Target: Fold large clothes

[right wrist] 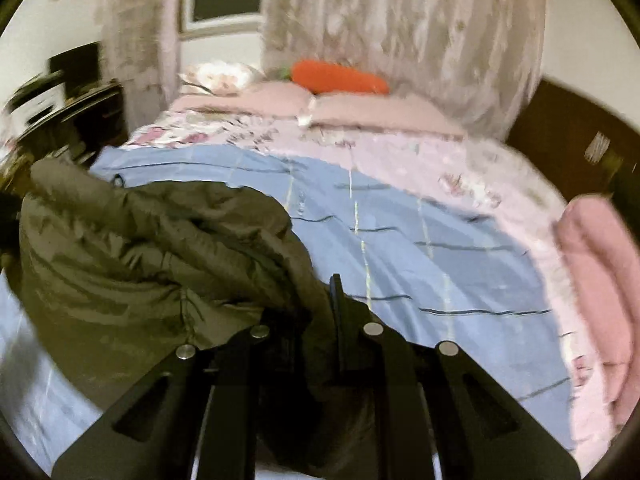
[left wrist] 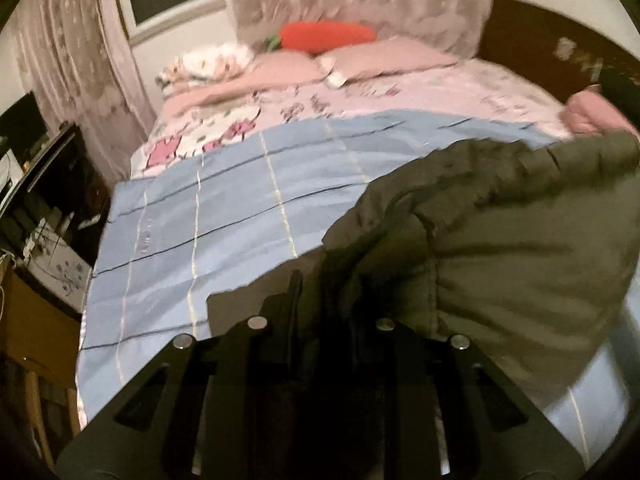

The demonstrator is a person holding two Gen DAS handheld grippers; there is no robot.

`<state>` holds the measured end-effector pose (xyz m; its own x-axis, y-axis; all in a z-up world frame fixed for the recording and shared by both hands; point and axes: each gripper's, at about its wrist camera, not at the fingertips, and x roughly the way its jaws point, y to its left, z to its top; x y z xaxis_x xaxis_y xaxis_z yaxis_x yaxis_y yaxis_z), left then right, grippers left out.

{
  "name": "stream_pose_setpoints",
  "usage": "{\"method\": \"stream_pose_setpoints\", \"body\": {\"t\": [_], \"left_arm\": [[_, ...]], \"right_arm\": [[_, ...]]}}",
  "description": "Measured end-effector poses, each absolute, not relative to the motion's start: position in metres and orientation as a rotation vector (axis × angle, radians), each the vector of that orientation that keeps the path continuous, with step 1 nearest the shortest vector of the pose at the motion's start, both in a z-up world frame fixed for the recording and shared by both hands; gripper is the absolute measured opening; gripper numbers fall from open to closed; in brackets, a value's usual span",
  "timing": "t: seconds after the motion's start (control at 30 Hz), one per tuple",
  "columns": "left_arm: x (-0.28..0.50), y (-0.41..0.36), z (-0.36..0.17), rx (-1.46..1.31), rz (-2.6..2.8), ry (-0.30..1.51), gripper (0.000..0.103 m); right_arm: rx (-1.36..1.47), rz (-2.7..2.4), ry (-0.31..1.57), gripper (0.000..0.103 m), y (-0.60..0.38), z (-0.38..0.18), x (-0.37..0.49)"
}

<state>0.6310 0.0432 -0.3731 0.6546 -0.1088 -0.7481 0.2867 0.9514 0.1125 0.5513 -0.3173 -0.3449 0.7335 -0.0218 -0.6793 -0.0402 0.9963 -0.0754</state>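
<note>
A large olive-green padded jacket (left wrist: 500, 232) hangs between my two grippers above a blue checked sheet (left wrist: 208, 216) spread on the bed. My left gripper (left wrist: 320, 300) is shut on the jacket's edge at the bottom middle of the left wrist view; the fabric stretches off to the right. In the right wrist view the jacket (right wrist: 140, 256) bulges to the left, and my right gripper (right wrist: 316, 312) is shut on its edge. The blue sheet (right wrist: 420, 248) lies beyond and to the right.
A pink patterned bedspread (left wrist: 360, 92) covers the far bed, with pink pillows (left wrist: 384, 58) and an orange carrot-shaped cushion (left wrist: 328, 34). A folded pink blanket (right wrist: 596, 272) lies at the right edge. Dark furniture (left wrist: 44, 200) stands left of the bed; a dark headboard (right wrist: 568, 140) is on the right.
</note>
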Motion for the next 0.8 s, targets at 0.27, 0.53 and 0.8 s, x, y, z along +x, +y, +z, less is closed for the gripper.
{"method": "stream_pose_setpoints", "body": {"t": [0.27, 0.53, 0.8], "left_arm": [[0.699, 0.071, -0.449, 0.108, 0.005, 0.81, 0.101], [0.696, 0.135, -0.463, -0.124, 0.112, 0.78, 0.101], [0.624, 0.132, -0.365, -0.235, 0.327, 0.435, 0.101]], "right_arm": [[-0.056, -0.084, 0.727, 0.051, -0.313, -0.429, 0.638], [0.564, -0.169, 0.728, 0.102, -0.406, -0.455, 0.635], [0.275, -0.19, 0.433, 0.102, -0.343, -0.36, 0.588]]}}
